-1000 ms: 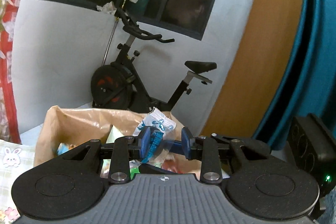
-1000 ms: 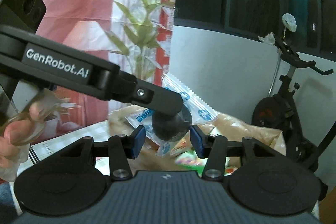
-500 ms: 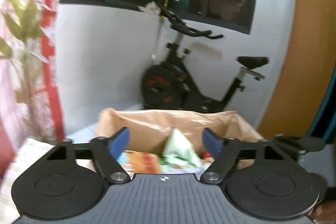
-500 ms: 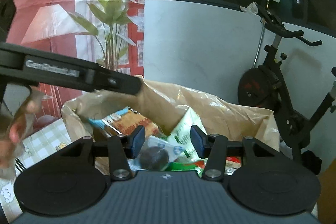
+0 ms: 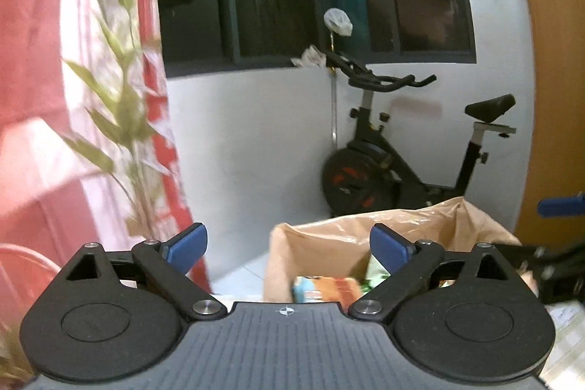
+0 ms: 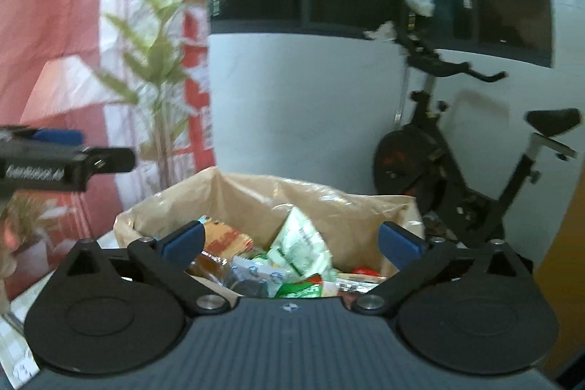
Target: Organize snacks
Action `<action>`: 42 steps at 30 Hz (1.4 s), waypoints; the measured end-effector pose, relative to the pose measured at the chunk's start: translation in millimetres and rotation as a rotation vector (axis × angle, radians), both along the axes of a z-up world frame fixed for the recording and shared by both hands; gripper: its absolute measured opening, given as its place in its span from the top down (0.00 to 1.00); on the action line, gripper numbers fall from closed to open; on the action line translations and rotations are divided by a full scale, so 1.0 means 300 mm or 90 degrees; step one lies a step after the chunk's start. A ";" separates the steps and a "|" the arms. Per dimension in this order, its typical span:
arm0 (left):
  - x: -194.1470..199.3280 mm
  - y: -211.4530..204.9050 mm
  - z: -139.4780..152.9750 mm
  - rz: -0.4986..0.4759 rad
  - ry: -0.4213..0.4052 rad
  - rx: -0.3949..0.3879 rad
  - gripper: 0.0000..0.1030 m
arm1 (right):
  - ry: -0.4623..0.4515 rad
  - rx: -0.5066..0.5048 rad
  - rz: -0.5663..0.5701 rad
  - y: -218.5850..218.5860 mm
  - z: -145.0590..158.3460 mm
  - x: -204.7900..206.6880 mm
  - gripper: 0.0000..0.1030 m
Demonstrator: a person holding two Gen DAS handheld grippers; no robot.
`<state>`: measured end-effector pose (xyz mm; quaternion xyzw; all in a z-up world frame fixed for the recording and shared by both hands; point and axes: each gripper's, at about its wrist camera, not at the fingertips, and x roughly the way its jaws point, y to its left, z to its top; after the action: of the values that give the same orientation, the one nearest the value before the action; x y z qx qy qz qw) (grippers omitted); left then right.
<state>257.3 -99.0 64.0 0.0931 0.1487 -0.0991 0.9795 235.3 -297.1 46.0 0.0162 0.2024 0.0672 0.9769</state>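
Snack packets (image 6: 292, 254) lie heaped inside a brown paper bag (image 6: 351, 207), which stands open-topped at about 6 o'clock in the right wrist view, just beyond the right gripper (image 6: 290, 243). Among them are a white-and-green pouch (image 6: 299, 240) standing up near the middle, an orange-brown packet (image 6: 223, 240) at its 9 o'clock, and a green wrapper (image 6: 303, 289) lower down. That gripper's blue-padded fingers (image 6: 182, 242) are spread wide with nothing between them, framing the bag's mouth.

In the left wrist view the bag (image 5: 343, 243) sits at about 4 o'clock, with an orange packet (image 5: 329, 287) showing inside. The left gripper (image 5: 289, 243) is also spread wide and holds nothing; its right finger (image 5: 389, 245) overlaps the bag's opening, while the other finger lies off to the bag's 9 o'clock side. An exercise bike (image 6: 457, 170) stands behind the bag against a white wall (image 6: 292, 105), and a leafy plant (image 5: 120, 119) rises at 9 o'clock.
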 end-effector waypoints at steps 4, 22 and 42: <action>-0.068 0.019 0.027 -0.003 -0.001 -0.013 0.06 | -0.009 0.025 -0.021 -0.017 0.039 -0.061 0.00; -0.231 0.128 0.060 0.014 0.001 -0.087 0.06 | -0.030 0.051 -0.050 -0.016 0.084 -0.254 0.00; -0.246 0.145 0.063 0.035 0.002 -0.099 0.06 | -0.034 0.049 -0.045 -0.002 0.084 -0.268 0.00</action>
<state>183.5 -55.5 82.9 0.0122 0.1444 -0.0834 0.9859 155.0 -297.7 71.2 0.0587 0.1727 0.0405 0.9824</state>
